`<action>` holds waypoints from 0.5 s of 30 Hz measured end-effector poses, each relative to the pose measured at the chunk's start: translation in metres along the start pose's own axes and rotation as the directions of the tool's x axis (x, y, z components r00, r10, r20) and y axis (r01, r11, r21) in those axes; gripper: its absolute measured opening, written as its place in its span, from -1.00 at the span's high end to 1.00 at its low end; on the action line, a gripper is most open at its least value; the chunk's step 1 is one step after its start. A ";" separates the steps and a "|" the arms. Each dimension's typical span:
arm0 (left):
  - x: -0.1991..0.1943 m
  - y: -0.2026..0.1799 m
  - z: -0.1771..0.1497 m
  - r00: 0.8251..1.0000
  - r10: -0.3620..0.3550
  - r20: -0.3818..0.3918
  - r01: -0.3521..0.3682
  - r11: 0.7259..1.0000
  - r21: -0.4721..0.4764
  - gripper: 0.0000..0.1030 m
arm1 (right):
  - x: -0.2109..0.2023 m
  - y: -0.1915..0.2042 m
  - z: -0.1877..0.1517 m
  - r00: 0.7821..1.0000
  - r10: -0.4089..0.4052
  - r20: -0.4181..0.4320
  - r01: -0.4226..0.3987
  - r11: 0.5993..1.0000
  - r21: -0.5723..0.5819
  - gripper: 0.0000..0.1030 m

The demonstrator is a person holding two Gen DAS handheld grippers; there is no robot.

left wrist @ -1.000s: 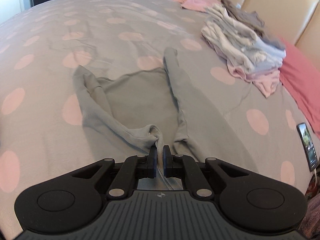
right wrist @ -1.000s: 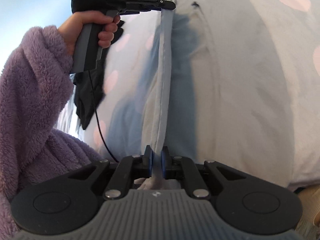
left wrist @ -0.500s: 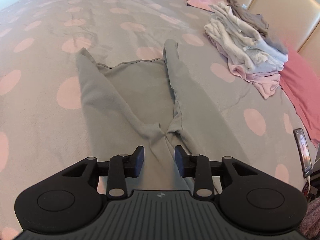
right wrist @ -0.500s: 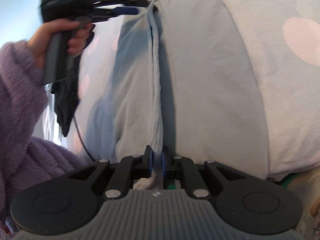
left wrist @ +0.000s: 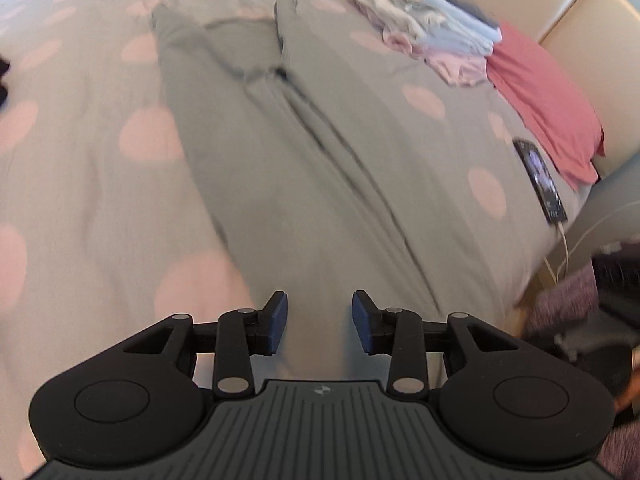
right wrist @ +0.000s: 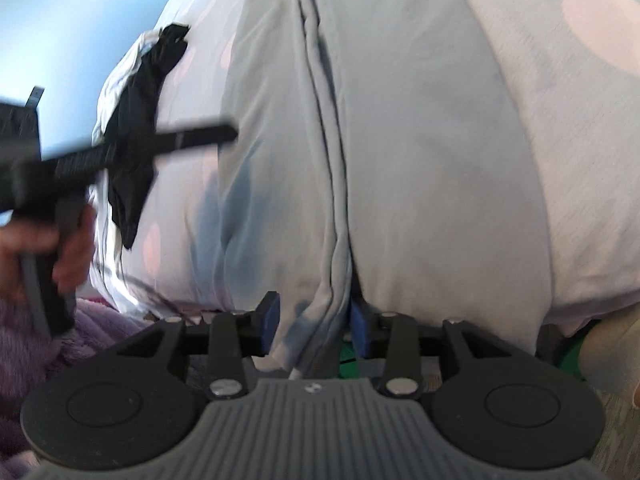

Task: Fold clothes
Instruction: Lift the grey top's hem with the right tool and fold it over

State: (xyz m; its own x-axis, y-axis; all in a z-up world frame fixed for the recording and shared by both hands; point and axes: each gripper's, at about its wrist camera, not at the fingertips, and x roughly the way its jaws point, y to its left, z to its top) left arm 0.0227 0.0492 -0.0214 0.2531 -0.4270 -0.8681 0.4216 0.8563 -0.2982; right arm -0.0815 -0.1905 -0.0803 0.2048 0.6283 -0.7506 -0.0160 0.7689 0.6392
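Left wrist view, left to right: grey bedspread with pink dots (left wrist: pixel 100 184) fills the frame. A grey garment (left wrist: pixel 280 168) lies flat along the middle of it, long fold ridge running down its length, two narrow ends pointing toward the far side. Left gripper (left wrist: pixel 319 322) hovers over the near end of the garment; jaws apart, just been opening, nothing pinched between the blue pads, only cloth lying below them. Further right, a stack of folded clothes (left wrist: pixel 424 20) near the headboard, a pink-red cloth (left wrist: pixel 548 108) beside it, then a phone (left wrist: pixel 542 180) with a cable at the bed edge. Frame is motion-blurred.

Right wrist view, left to right: a hand (right wrist: pixel 48 248) in a fuzzy purple sleeve (right wrist: pixel 20 352) grips the handle of the other gripper, blurred. A black garment (right wrist: pixel 140 136) lies on the bed's far edge. Centre: same grey garment (right wrist: pixel 400 160), bunched ridge running down into the right gripper (right wrist: pixel 314 322). Its jaws have just been opening and stand apart; the gathered edge of the cloth lies loose between the pads, touching near the right pad, not squeezed
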 end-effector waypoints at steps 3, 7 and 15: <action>0.000 -0.005 -0.031 0.999 -0.006 -0.037 0.005 1.000 -0.020 0.24 | 0.003 -0.004 -0.001 1.000 0.018 0.004 -0.018 1.000 0.013 0.21; 0.000 -0.021 -0.058 0.997 0.008 -0.072 -0.007 1.000 0.027 0.24 | 0.007 -0.001 -0.007 0.999 0.022 -0.023 -0.022 1.000 0.008 0.67; 0.011 -0.038 -0.081 0.995 0.021 -0.094 -0.009 0.992 0.129 0.70 | -0.006 -0.008 -0.012 0.987 0.147 -0.056 -0.145 0.988 0.051 0.82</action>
State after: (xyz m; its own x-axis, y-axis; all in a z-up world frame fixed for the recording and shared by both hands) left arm -0.0608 0.0348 -0.0517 0.1791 -0.3794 -0.9077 0.5282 0.8155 -0.2366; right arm -0.0948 -0.1992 -0.0830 0.1453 0.7404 -0.6563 0.0045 0.6628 0.7488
